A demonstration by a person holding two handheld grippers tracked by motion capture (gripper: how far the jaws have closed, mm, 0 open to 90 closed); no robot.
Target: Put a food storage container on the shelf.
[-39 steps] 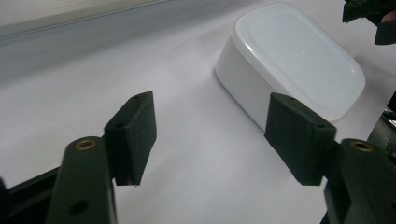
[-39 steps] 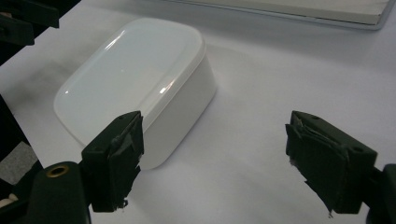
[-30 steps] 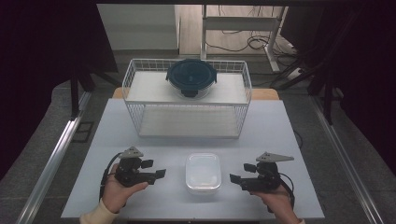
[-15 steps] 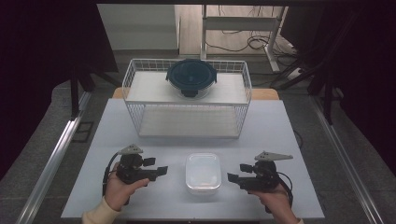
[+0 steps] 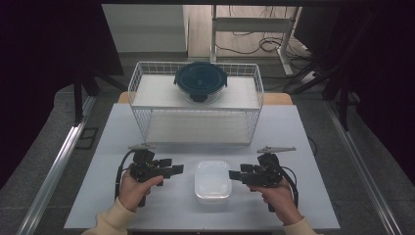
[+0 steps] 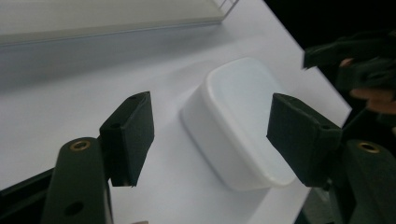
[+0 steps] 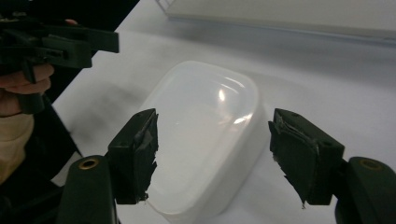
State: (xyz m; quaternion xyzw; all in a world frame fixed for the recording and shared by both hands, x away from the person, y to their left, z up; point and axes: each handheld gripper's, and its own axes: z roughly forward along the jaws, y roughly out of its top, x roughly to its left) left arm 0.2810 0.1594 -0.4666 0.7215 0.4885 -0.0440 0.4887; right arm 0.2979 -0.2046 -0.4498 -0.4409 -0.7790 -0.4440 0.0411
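Worktop [image 5: 293, 147] evenly and brightly lit from overhead; surroundings fall off to near black. Specular glare streaks on the white container [image 7: 210, 149] in the right gripper view, soft shadow band under the wire basket [image 5: 195, 105]. Both gripper views soft, near claw pads slightly blurred.

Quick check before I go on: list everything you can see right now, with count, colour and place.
Plastic container: 1, translucent white, upside down or lidded (cannot tell), on the table's near edge between the two grippers.
Round lidded bowl: 1, dark blue lid, on the rack's top shelf, centre.
Wire rack: 1, white, two shelves, far half of the table.
Table: 1, pale grey top.
Left gripper: 1, black, jaws open, left of the container, apart from it.
Right gripper: 1, black, jaws open, right of the container, apart from it.
Hands: 2, cream sleeves, one on each gripper.
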